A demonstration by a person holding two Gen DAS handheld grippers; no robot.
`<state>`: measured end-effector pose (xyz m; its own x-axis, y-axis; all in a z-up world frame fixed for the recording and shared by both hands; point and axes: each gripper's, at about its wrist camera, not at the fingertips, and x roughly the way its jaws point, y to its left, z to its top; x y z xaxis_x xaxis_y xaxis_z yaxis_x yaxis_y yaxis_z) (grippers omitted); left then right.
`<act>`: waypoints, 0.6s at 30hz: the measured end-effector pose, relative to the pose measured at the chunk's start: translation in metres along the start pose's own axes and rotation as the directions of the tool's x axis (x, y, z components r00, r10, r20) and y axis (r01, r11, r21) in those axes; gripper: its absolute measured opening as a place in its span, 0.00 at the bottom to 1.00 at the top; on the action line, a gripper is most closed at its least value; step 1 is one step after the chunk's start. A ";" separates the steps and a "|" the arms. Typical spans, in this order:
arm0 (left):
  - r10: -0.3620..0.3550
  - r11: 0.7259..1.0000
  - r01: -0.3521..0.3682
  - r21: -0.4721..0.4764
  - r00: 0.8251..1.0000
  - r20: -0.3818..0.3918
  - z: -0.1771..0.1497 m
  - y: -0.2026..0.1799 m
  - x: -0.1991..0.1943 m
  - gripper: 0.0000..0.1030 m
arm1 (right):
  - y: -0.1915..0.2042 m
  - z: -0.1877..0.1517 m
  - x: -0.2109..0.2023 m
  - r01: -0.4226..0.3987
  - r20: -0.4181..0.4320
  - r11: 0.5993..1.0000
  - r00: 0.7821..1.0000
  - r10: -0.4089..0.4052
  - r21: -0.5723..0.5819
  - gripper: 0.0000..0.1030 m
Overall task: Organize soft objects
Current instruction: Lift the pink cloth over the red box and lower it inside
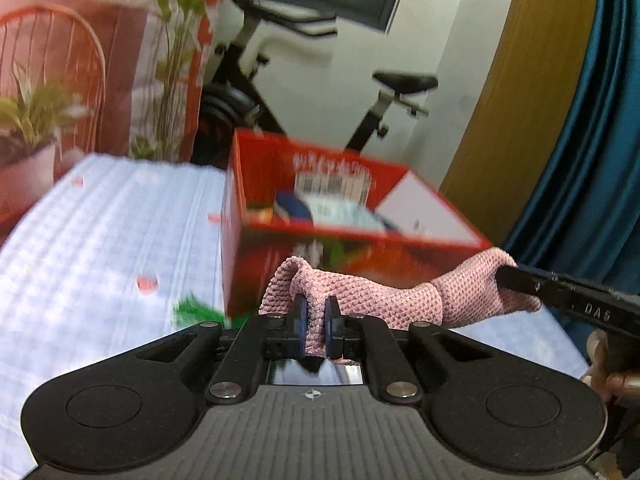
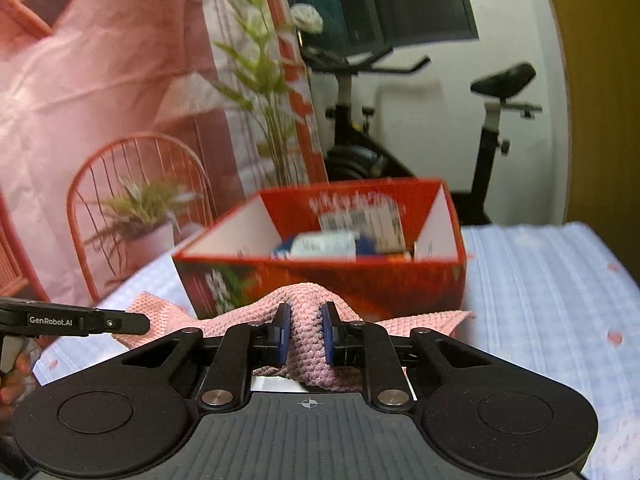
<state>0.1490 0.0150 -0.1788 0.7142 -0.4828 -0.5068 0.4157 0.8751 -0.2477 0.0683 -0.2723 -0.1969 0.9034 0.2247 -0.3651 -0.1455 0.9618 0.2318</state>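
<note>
A pink knitted cloth (image 1: 360,296) hangs stretched between both grippers above the bed. My left gripper (image 1: 316,322) is shut on one bunched end of it. My right gripper (image 2: 306,330) is shut on the other end of the pink knitted cloth (image 2: 306,320). In the left wrist view the right gripper (image 1: 516,278) comes in from the right with the cloth wrapped around its tip. In the right wrist view the left gripper (image 2: 132,324) reaches in from the left onto a cloth corner. Just behind the cloth stands an open red box (image 1: 360,236), also the red box (image 2: 320,272), with several items inside.
The bed has a light blue checked cover (image 1: 100,240) with small red marks. A green scrap (image 1: 196,308) lies near the box's left corner. Behind are a potted plant (image 1: 28,132), a red wire chair (image 2: 136,184), an exercise bike (image 2: 492,120) and a blue curtain (image 1: 592,140).
</note>
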 end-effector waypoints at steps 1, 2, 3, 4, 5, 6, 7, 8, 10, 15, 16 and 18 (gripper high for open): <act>-0.001 1.000 0.001 0.000 1.000 0.022 0.008 0.000 -0.004 0.09 | 0.001 0.006 -0.002 -0.004 0.013 1.000 1.000 0.005 -0.010 0.15; -0.002 1.000 0.002 0.002 0.999 0.039 0.016 -0.001 -0.005 0.09 | 0.002 0.013 -0.002 -0.008 0.026 1.000 1.000 0.009 -0.021 0.15; 0.000 1.000 -0.001 0.009 0.998 0.058 0.025 -0.002 -0.007 0.09 | 0.003 0.021 -0.003 -0.013 0.041 0.999 0.999 0.014 -0.034 0.15; 0.003 1.000 -0.004 0.017 0.997 0.072 0.033 -0.004 -0.006 0.09 | 0.003 0.029 -0.001 -0.016 0.050 0.999 0.999 0.018 -0.042 0.15; 0.005 1.000 -0.008 0.026 0.996 0.086 0.040 -0.006 -0.006 0.09 | 0.004 0.036 0.000 -0.012 0.050 0.999 0.999 0.015 -0.043 0.15; 0.007 0.999 -0.011 0.038 0.995 0.097 0.048 -0.008 -0.005 0.09 | 0.004 0.046 0.005 -0.002 0.044 0.999 0.999 0.004 -0.040 0.14; 0.015 0.998 -0.021 0.051 0.994 0.107 0.056 -0.010 -0.003 0.09 | 0.003 0.054 0.008 0.002 0.045 0.999 0.999 0.000 -0.034 0.14; 0.023 0.998 -0.030 0.059 0.993 0.117 0.063 -0.012 0.000 0.09 | 0.003 0.062 0.011 0.002 0.049 1.000 0.999 0.000 -0.030 0.14; 0.030 0.997 -0.039 0.061 0.990 0.136 0.077 -0.013 0.006 0.09 | 0.003 0.080 0.020 0.009 0.058 0.999 0.998 -0.007 -0.034 0.14; 0.057 0.995 -0.069 0.073 0.987 0.152 0.104 -0.017 0.031 0.09 | 0.000 0.109 0.048 0.059 0.070 0.992 0.996 -0.051 -0.109 0.14; 0.062 0.994 -0.074 0.074 0.987 0.151 0.110 -0.018 0.037 0.09 | -0.002 0.113 0.056 0.066 0.066 0.992 0.996 -0.059 -0.112 0.14; 0.063 0.994 -0.074 0.077 0.988 0.138 0.118 -0.020 0.052 0.09 | -0.010 0.120 0.073 0.096 0.058 0.990 0.994 -0.090 -0.102 0.14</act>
<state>0.2445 -0.0314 -0.1030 0.8099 -0.4267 -0.4026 0.4036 0.9033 -0.1454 0.1839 -0.2848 -0.1174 0.9346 0.1278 -0.3320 -0.0987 0.9898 0.1030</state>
